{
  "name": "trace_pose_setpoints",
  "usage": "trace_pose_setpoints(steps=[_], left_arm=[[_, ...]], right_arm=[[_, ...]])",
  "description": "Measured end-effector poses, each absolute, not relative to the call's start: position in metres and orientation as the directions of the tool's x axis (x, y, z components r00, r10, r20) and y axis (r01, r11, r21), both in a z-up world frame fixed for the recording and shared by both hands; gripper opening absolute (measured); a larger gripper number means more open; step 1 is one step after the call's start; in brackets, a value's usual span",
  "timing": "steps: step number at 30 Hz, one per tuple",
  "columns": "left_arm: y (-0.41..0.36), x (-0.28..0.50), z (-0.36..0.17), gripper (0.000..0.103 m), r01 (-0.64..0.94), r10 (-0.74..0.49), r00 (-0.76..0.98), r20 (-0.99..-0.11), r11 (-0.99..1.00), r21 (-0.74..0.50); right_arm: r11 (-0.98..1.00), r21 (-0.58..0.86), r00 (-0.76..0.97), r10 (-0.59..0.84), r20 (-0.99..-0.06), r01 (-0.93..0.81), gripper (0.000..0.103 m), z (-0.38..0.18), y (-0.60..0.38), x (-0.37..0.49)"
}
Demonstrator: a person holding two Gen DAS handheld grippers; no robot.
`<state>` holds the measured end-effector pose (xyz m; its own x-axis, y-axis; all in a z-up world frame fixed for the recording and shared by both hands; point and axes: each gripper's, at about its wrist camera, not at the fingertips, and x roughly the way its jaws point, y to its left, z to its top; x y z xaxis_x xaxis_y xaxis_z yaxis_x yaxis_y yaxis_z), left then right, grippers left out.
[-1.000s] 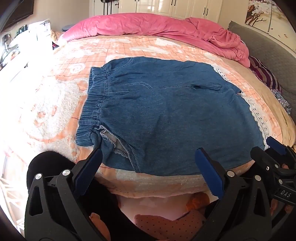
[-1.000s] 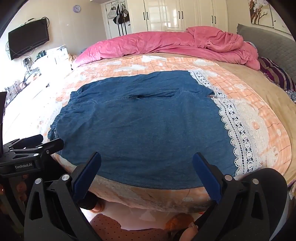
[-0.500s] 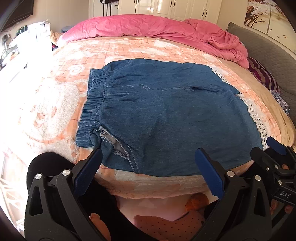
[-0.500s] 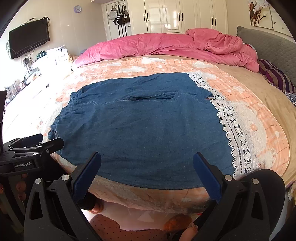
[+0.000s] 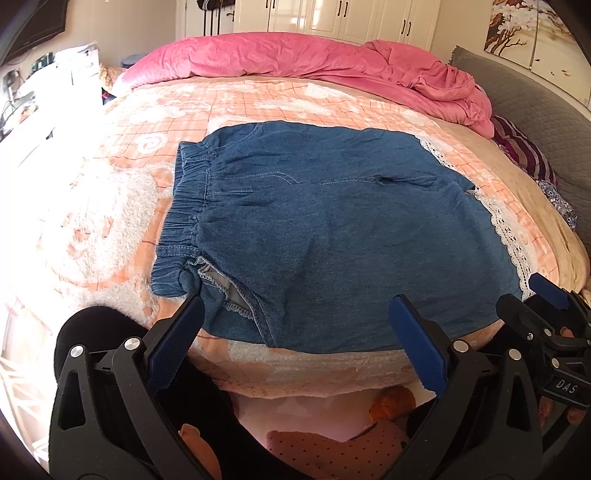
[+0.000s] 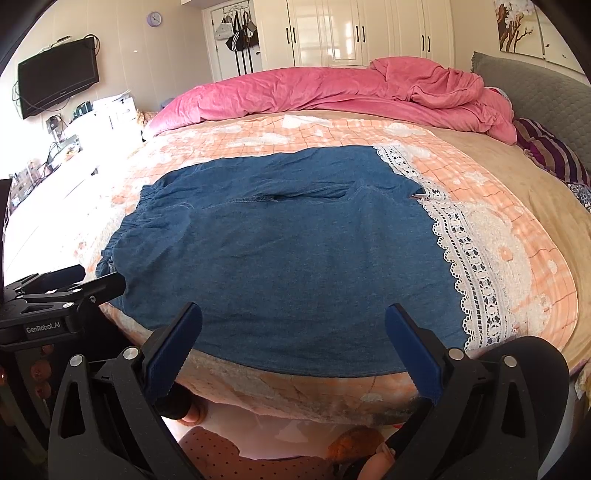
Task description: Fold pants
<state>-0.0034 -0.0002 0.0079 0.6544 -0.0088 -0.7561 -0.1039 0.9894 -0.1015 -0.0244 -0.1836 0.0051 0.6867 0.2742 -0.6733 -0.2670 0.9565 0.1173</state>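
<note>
Blue denim pants lie flat on the bed, elastic waistband at the left, white lace hems at the right. They also fill the middle of the right wrist view. My left gripper is open and empty, hovering just off the near edge by the waist corner. My right gripper is open and empty, hovering off the near edge by the hem side. Each gripper shows at the edge of the other's view.
The bed has a peach checked blanket. A crumpled pink duvet lies along the far side. A grey headboard and striped pillow are at the right. A wall TV and wardrobes stand beyond.
Both grippers have drawn back and risen slightly, so the pants appear a little farther away. The pants have not moved and both jaws stay open.
</note>
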Motion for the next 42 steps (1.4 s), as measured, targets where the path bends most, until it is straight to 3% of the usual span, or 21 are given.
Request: trace_pose_setpoints(steps=[30, 37, 42], left_arm=[[-0.008, 0.015, 0.001, 0.094, -0.078, -0.028, 0.646, -0.762, 0.992, -0.103], [0.01, 0.046, 0.007, 0.094, -0.099, -0.014, 0.662, -0.749, 0.989, -0.106], [0.032, 0.084, 0.012, 0.094, -0.147, 0.047, 0.659, -0.75, 0.987, -0.068]], right_arm=[[0.958, 0.139, 0.679, 0.277, -0.68, -0.251, 0.099, 0.002, -0.195, -0.005], [0.97, 0.179, 0.681, 0.242, -0.691, -0.163, 0.099, 0.014, -0.248, 0.049], [0.941, 0.335, 0.579, 0.304, -0.757, -0.056, 0.099, 0.003, -0.322, 0.123]])
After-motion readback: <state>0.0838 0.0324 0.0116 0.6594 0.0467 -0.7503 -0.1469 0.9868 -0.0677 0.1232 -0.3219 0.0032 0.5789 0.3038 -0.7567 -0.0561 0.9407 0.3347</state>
